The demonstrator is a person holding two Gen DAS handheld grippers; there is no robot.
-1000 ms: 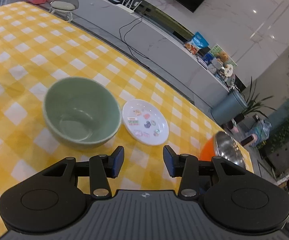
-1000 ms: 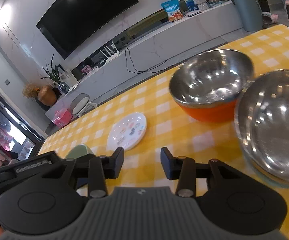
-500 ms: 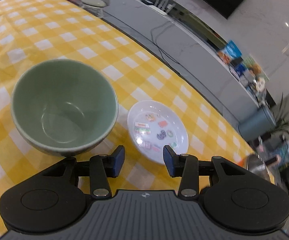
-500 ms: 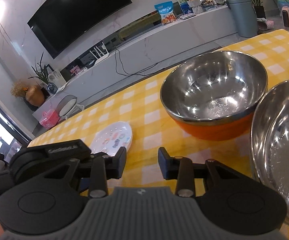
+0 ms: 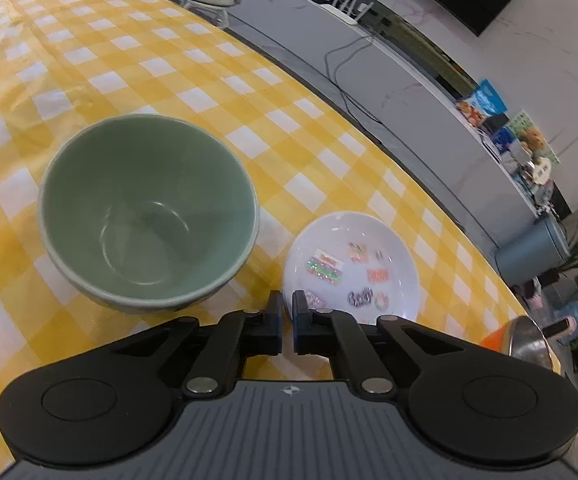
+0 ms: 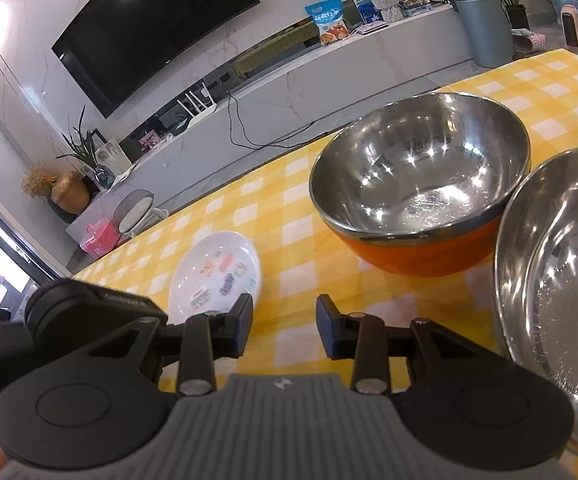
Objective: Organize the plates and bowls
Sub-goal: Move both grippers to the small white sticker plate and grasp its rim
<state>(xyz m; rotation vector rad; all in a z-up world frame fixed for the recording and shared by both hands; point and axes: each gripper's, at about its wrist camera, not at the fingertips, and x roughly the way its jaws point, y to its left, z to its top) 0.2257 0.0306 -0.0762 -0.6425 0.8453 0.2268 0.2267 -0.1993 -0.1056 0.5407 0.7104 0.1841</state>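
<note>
**A:** Firstly, the left gripper [image 5: 285, 322]. What state is it in?

**B:** Its fingers are drawn together, with only a sliver between the pads. The tips sit at the near edge of the white plate [image 5: 353, 264]. The fingers cover the rim there, so I cannot make out whether it is pinched.

**A:** And the plate itself?

**B:** It lies flat on the yellow checked tablecloth [image 5: 89, 60] with small coloured stickers inside it. The green bowl [image 5: 149, 216] stands upright just left of the plate, apart from it. The gripper body hides the lower part of the bowl's near wall.

**A:** What about the right gripper [image 6: 283, 320]?

**B:** Its fingers are parted with only tablecloth between them. It hangs over the cloth to the right of the plate and touches nothing.

**A:** What else is there on that side?

**B:** The orange bowl [image 6: 421, 184], steel-lined, is well right of the plate. The steel bowl [image 6: 561, 280] is beyond it, cut off by the frame edge. Whether those two touch is unclear. In the left wrist view only a slice of the orange bowl shows.

**A:** Any other obstructions?

**B:** In the right wrist view the left gripper's dark body masks the plate's near-left edge.
</note>
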